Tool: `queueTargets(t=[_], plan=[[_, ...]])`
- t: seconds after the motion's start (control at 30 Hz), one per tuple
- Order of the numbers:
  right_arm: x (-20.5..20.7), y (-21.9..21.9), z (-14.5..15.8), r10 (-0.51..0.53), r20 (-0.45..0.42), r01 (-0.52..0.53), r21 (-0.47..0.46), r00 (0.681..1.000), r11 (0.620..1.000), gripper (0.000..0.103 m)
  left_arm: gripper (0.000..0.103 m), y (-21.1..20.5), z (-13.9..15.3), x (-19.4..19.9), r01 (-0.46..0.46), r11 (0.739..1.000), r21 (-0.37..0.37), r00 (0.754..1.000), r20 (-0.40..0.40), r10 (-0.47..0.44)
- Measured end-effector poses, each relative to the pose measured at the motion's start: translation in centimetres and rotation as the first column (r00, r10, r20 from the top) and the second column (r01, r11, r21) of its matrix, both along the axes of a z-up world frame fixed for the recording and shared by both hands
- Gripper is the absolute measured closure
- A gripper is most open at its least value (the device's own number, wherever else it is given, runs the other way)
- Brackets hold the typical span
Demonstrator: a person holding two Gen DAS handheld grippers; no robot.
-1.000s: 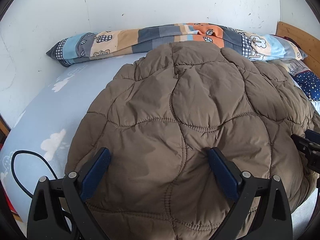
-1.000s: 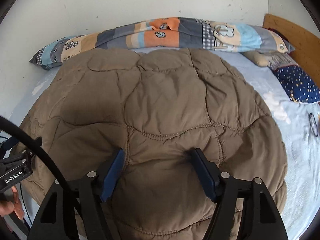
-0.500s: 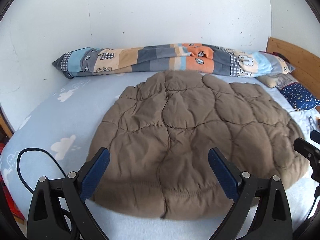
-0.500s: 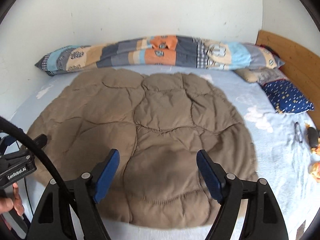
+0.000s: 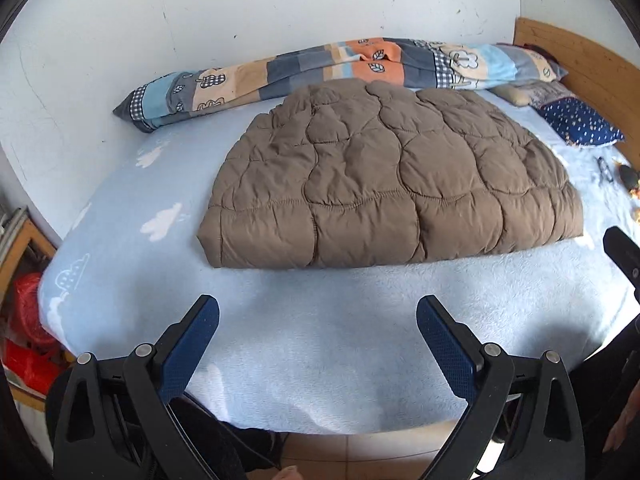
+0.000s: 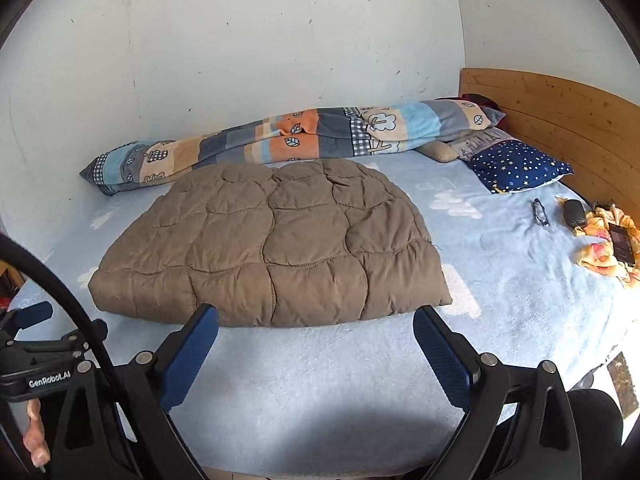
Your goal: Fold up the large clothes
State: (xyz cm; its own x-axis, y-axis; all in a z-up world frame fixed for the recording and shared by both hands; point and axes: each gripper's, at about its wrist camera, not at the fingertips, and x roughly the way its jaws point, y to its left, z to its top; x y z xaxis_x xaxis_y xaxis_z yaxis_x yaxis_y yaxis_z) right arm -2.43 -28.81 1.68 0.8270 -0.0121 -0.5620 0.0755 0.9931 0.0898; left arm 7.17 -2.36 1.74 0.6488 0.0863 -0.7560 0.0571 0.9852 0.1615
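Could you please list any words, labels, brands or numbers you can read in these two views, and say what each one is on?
"GenRobot.AI": white letters on the black body of the left gripper, seen at the left edge of the right wrist view.
The patchwork blanket carries pictures of leaves and trees, but no letters can be made out on it.
The dark phone on the bed shows nothing readable.
No other text is visible.

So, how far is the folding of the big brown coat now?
Done: the brown quilted coat lies on the bed as one compact, flat bundle with a straight near edge. In hand: nothing; the left gripper and the right gripper are both open and apart from the coat, over bare sheet. Left: maybe one more fold, but I cannot tell whether that is planned.
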Motion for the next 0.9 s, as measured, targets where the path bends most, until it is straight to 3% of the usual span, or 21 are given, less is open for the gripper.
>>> queueTargets(t=[0.13,0.27,0.43,0.9], plan=[[0.6,-0.2,-0.5,-0.006,-0.028,0.006,0.004,1.000,1.000,0.001,0.004,-0.4,0.1,0.4,0.014,1.000,0.001,1.000,-0.010,-0.014],[1.2,0.2,-0.9,0.005,-0.046,-0.005,-0.004,0.999,1.000,0.001,0.004,-0.9,0.0,0.4,-0.014,0.998,0.059,0.999,0.052,0.011],[1.5,1.2,-1.5,0.033,-0.060,-0.034,-0.023,0.998,0.999,0.001,0.004,-0.6,-1.1,1.2,-0.010,0.998,0.061,1.000,0.009,0.010],[2.1,2.5,-2.1,0.062,-0.088,-0.065,-0.037,0.994,0.997,0.001,0.004,-1.0,-1.9,1.6,-0.009,0.996,0.091,1.000,-0.002,0.010]])
